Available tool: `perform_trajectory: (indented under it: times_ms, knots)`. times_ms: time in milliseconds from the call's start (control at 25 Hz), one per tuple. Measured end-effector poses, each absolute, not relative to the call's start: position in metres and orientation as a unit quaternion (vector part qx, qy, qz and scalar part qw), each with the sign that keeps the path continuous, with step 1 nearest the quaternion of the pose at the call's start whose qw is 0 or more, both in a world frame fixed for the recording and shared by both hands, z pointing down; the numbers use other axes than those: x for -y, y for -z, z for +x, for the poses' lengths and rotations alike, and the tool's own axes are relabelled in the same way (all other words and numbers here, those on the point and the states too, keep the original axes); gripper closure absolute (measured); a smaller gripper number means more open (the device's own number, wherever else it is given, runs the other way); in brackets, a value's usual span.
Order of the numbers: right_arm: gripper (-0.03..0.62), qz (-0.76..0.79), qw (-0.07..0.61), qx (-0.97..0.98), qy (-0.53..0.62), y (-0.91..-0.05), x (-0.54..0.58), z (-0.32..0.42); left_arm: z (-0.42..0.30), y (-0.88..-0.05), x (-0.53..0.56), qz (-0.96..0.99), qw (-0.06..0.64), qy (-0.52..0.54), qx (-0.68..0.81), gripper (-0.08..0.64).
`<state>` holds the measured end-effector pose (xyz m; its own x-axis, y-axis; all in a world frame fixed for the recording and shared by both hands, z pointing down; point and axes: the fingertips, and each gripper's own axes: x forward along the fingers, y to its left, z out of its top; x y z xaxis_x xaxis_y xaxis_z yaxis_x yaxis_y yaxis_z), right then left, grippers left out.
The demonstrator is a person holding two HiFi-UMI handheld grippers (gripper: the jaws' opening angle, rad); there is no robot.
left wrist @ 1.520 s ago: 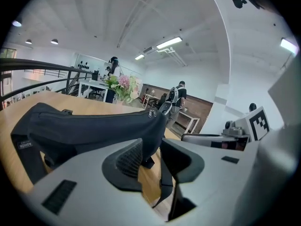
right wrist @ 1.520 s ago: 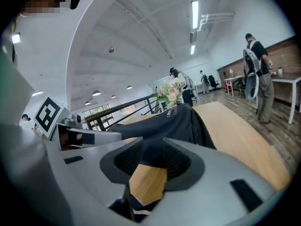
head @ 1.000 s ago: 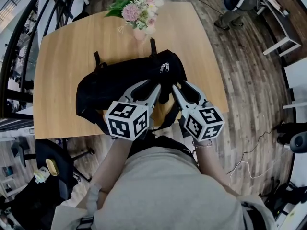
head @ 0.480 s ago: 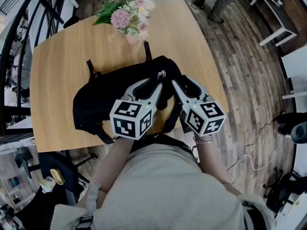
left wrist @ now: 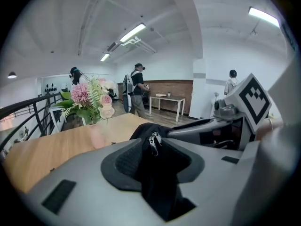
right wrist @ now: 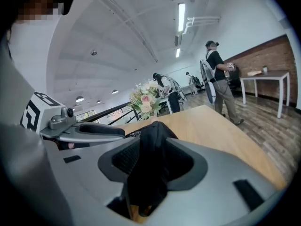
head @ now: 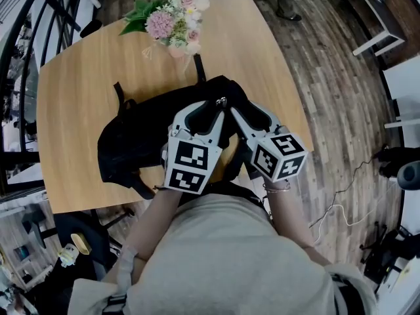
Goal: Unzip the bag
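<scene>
A black bag [head: 138,133] lies on the wooden table [head: 72,97], its two metal zipper pulls [head: 222,101] on top at the right end. My left gripper [head: 205,115] is open just short of the pulls. In the left gripper view the zipper pulls [left wrist: 153,142] and black fabric show between its spread jaws. My right gripper [head: 247,118] sits beside it at the bag's right end. Its jaws are opening, with a fold of the bag [right wrist: 150,140] between them and the pads not pressing on it.
A pink vase of flowers [head: 172,26] stands on the table just behind the bag. The table's near edge runs under my arms, with a wooden floor to the right. Several people [left wrist: 137,88] and a white table [left wrist: 167,102] are in the room beyond.
Both grippers have moved forward over the bag toward the zipper pulls. The left gripper has turned so its marker cube faces differently. The right jaws stand wider apart.
</scene>
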<state>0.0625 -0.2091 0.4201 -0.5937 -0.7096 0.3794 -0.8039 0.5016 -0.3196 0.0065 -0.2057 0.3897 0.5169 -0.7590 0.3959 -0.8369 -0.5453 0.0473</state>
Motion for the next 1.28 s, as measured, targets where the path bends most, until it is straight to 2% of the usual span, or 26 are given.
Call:
perform_trajectory:
  times_ms: [120,360,520,800,1040,1280]
  knots:
    - [0.492,0.453,0.094,0.856,-0.231,-0.418,0.211,0.066,0.009,-0.399,0.206,0.864,0.101,-0.19,0.456,0.419]
    - [0.492,0.451,0.101,0.855,-0.235,-0.422,0.211,0.064,0.01,-0.412,0.207,0.862,0.088,-0.219,0.449,0.419]
    - [0.451,0.438,0.105,0.858,-0.248,-0.427,0.21,0.059,0.012,-0.414,0.208,0.861,0.08,-0.228,0.448,0.419]
    - [0.485,0.439,0.119,0.856,-0.246,-0.431,0.211,0.056,0.006,-0.417,0.211,0.852,0.066,-0.237,0.463,0.476]
    - [0.495,0.441,0.119,0.853,-0.25,-0.431,0.21,0.057,0.007,-0.419,0.21,0.856,0.062,-0.245,0.452,0.497]
    - [0.509,0.445,0.118,0.851,-0.251,-0.433,0.21,0.057,0.009,-0.42,0.205,0.862,0.025,-0.27,0.429,0.505]
